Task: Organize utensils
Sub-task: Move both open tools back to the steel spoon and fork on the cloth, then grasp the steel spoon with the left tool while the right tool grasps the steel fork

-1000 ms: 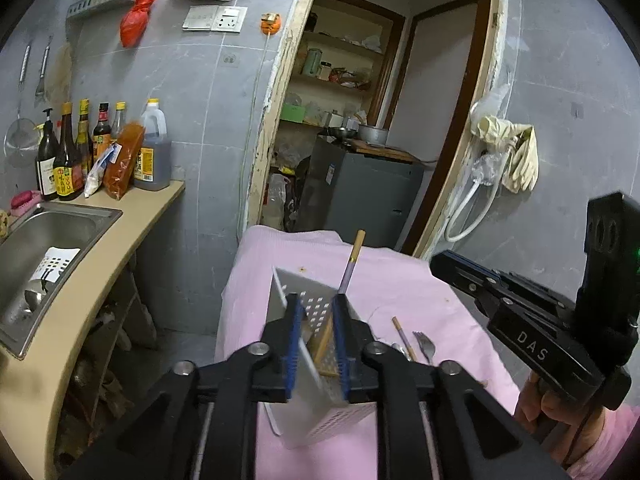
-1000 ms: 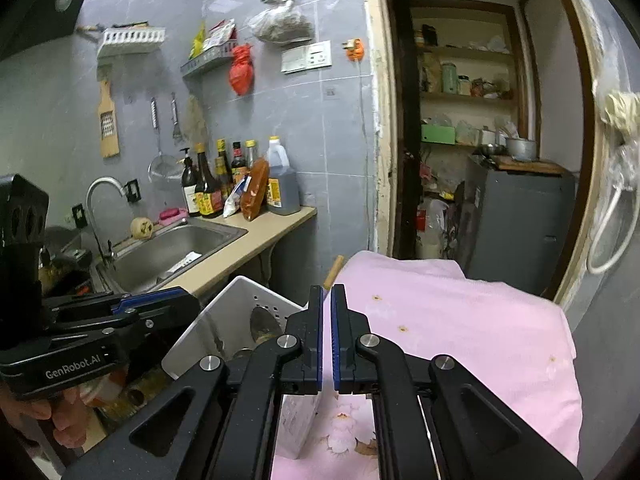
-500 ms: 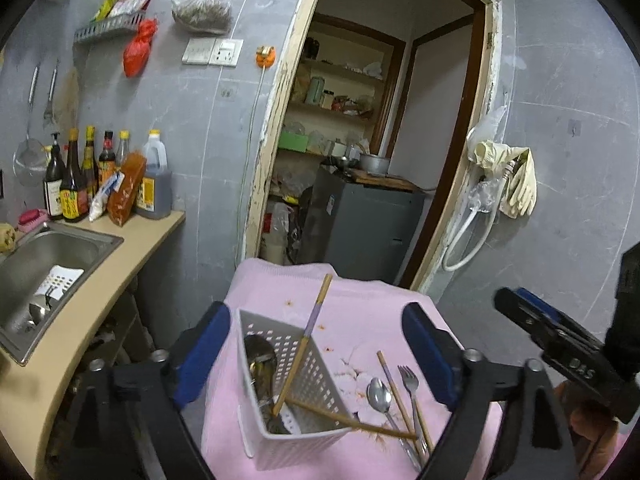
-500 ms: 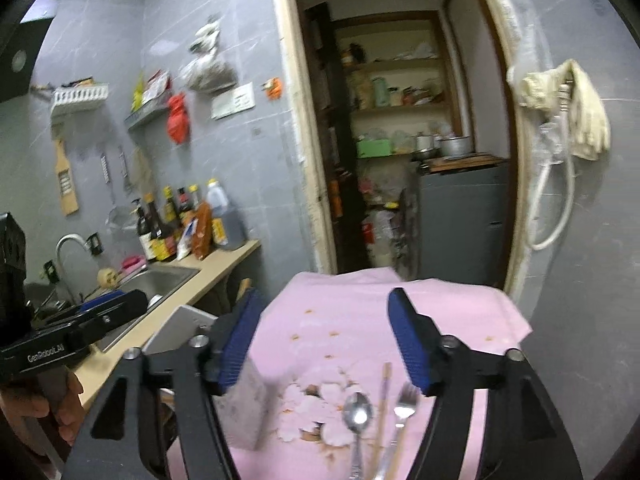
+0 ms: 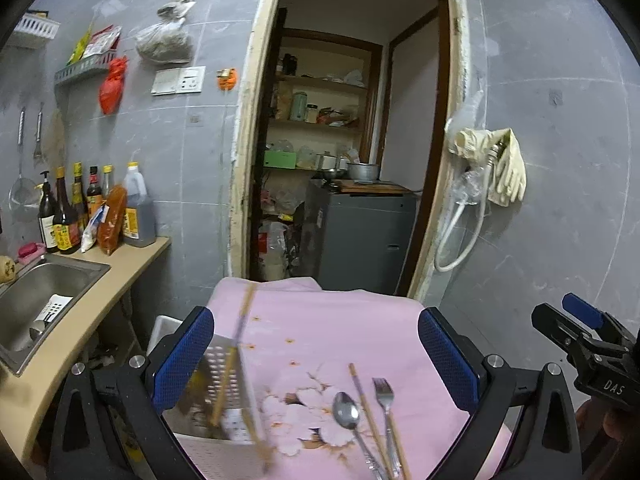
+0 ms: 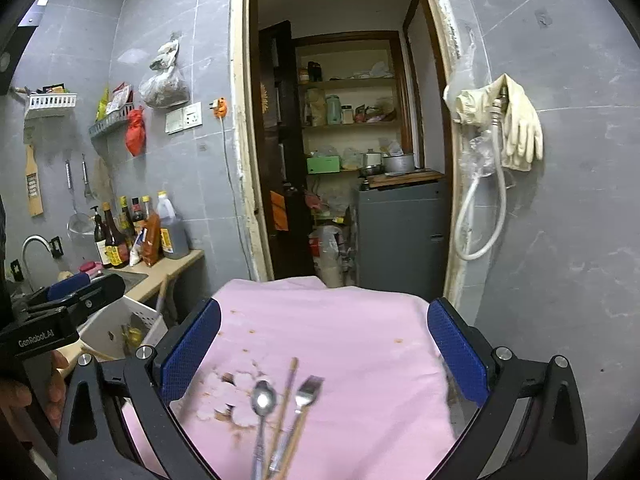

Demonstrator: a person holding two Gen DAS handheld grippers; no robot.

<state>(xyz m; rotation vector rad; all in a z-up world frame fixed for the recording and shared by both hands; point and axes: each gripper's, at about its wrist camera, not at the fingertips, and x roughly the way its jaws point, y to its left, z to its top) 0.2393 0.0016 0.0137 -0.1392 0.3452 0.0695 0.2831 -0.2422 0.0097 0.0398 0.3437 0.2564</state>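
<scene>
Spoon [image 6: 263,400], chopstick [image 6: 289,392], fork [image 6: 307,392] side-by-side; basket [image 5: 224,384] blurred

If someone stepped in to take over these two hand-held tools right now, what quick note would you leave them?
Left tool: jaws opening, nothing between them.
Right tool: jaws opening, also nothing between them.
White perforated plastic utensil basket sits at the left edge of the pink flowered cloth, with chopsticks already in it.
Still loose on the cloth: metal spoon, one wooden chopstick, metal fork.
Left to do: put those three into the basket.
</scene>
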